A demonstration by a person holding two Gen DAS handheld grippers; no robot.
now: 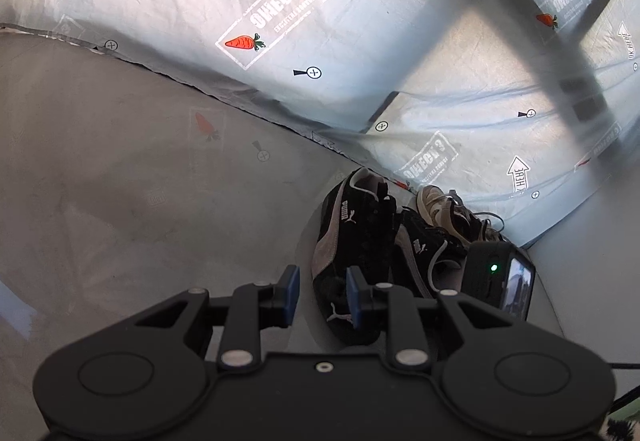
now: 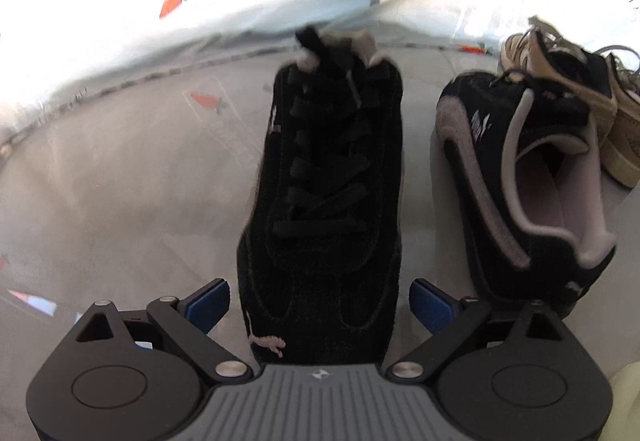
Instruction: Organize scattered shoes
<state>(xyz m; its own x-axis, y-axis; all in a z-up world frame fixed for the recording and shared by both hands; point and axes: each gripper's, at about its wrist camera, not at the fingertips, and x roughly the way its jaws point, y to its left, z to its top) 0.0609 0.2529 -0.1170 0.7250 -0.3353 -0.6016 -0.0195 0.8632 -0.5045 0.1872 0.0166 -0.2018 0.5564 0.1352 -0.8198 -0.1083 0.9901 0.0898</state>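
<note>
The black suede lace-up sneaker [image 2: 324, 201] is straddled, ungripped, by the spread right tongs [image 2: 320, 305], aligned beside its mate [image 2: 520, 177]; left tongs [image 1: 323, 295] are released.

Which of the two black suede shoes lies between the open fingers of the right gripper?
The laced black suede shoe, toe toward the right gripper. The other black shoe stands aside, beside the beige sneakers.

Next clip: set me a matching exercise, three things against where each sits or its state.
Things:
1. black suede shoe with black laces
2. second black suede shoe with grey stripe
3. tan lace-up sneaker

Places:
A. farthest right, behind a black shoe
B. toe between the open right gripper fingers
C. standing just right of the centre shoe

Pairs: 1-B, 2-C, 3-A
</note>
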